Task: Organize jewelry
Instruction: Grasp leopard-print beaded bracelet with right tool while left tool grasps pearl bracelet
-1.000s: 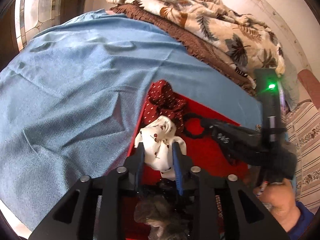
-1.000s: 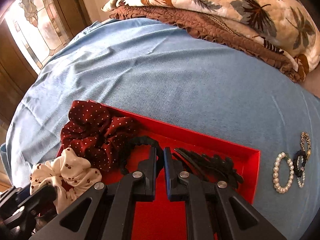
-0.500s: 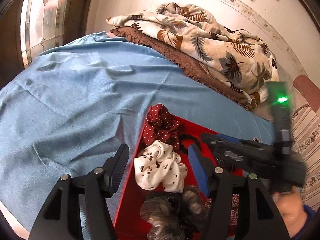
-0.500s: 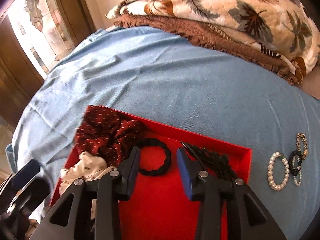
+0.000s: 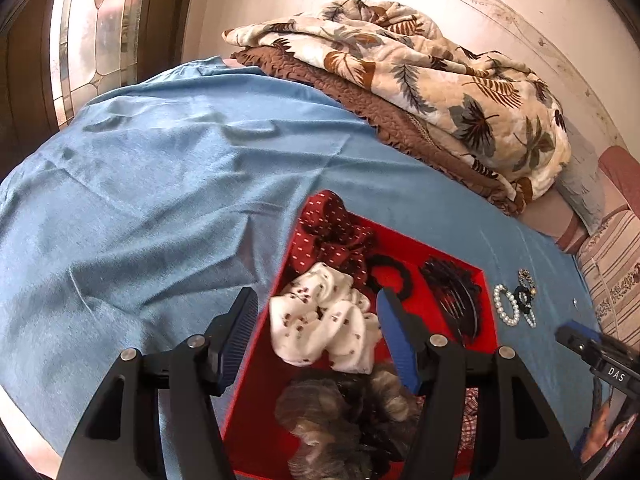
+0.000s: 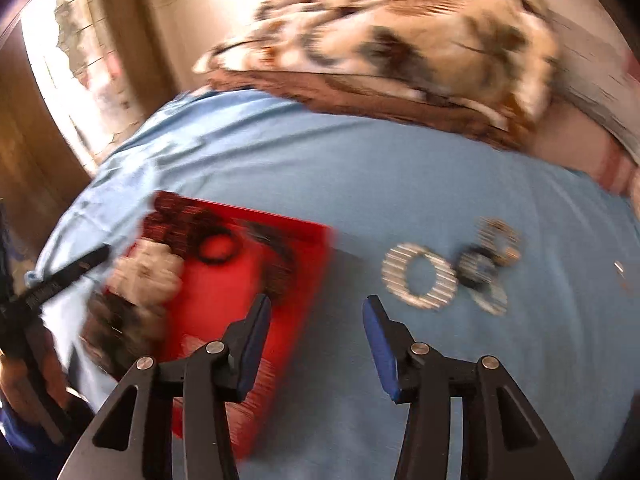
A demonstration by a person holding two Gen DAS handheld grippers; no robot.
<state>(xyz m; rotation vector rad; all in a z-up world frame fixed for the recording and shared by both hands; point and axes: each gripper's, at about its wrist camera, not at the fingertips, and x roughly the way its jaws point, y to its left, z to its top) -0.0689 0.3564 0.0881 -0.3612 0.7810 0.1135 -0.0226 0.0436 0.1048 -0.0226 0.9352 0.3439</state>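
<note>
A red tray (image 5: 260, 392) lies on the blue bedsheet. It holds a white dotted scrunchie (image 5: 324, 320), a dark red dotted scrunchie (image 5: 328, 232), a black hair tie (image 5: 390, 276), a black comb clip (image 5: 456, 296) and a grey scrunchie (image 5: 344, 412). My left gripper (image 5: 314, 324) is open and empty, raised over the white scrunchie. A pearl bracelet (image 5: 505, 309) and darker bracelets (image 5: 524, 294) lie on the sheet right of the tray. My right gripper (image 6: 316, 324) is open and empty, above the tray's right edge (image 6: 304, 300). The pearl bracelet (image 6: 420, 276) shows blurred ahead to its right.
Folded leaf-print and brown blankets (image 5: 400, 80) are stacked at the far side of the bed. A stained-glass window (image 5: 100, 32) stands at the left. The blue sheet (image 5: 140, 208) stretches wide to the left of the tray. A striped cushion (image 5: 612, 264) lies at the right.
Both grippers opened and let go: the left released the white scrunchie, the right the black hair tie. Both lifted away. The right gripper has swung right toward the bracelets.
</note>
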